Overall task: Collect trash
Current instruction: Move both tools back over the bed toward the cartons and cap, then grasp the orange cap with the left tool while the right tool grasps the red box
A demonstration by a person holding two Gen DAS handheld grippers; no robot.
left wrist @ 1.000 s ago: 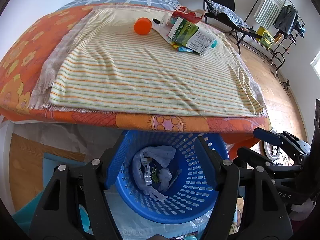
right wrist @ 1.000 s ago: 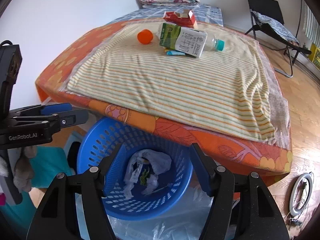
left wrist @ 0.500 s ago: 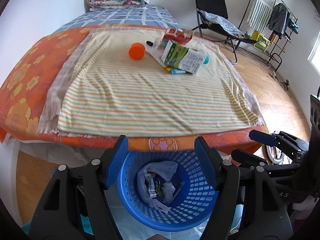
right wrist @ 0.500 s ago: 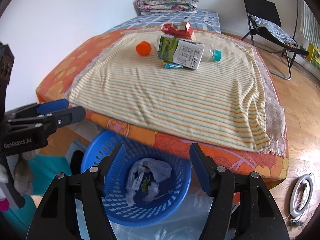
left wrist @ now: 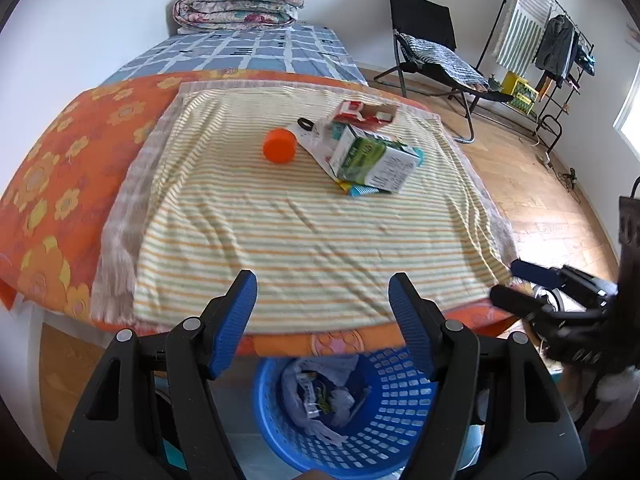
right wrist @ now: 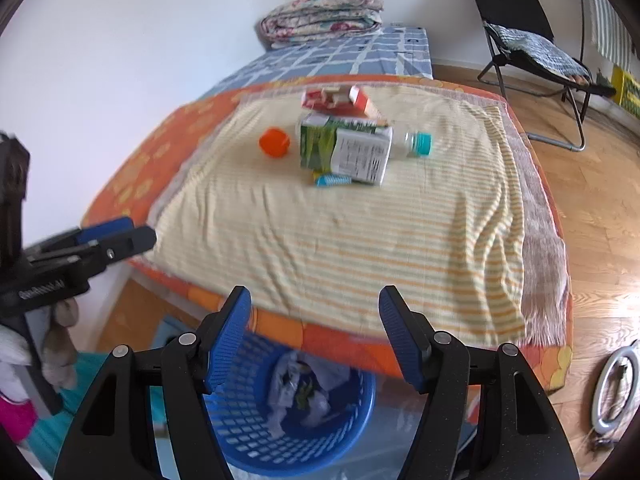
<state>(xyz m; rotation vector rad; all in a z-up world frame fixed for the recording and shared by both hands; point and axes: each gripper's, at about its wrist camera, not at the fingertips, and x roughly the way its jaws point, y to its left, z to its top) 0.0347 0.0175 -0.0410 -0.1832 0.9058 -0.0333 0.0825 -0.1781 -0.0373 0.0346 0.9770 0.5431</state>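
Bedroom scene: low bed point(left wrist: 80, 184) with orange floral cover, striped cloth point(left wrist: 304, 216) spread on top, wood floor, folding chair point(left wrist: 432, 52) and clothes rack point(left wrist: 556, 48) at the back. Left wrist view: left gripper point(left wrist: 322, 294) held level over the near edge of the bed, pointing toward the headboard end, jaws spread wide, nothing between the blue pads point(left wrist: 236, 320). Blue basket point(left wrist: 396, 412) sits on the floor below the bed edge, directly under the gripper, with crumpled wrappers point(left wrist: 316, 392) inside. Trash pile lies mid-cloth, well ahead of the fingers: orange cap point(left wrist: 280, 145), green-white carton point(left wrist: 372, 159) lying on its side over a white plastic bag point(left wrist: 312, 136), red box point(left wrist: 362, 112) just behind it, small blue wrapper point(left wrist: 362, 190) poking out under the carton's near end. Right gripper point(left wrist: 516, 284) visible at right edge, side-on, near the bed corner. Right wrist view: right gripper point(right wrist: 314, 308) also level above the bed edge, jaws wide apart, empty. Same basket point(right wrist: 256, 440) below, partly under the overhang. Carton point(right wrist: 346, 154) centred ahead, cap point(right wrist: 274, 142) to its left, clear bottle with teal cap point(right wrist: 412, 144) sticking out to its right, red box point(right wrist: 340, 100) behind. Left gripper point(right wrist: 120, 236) shows at left, side-on. View slightly motion-blurred.
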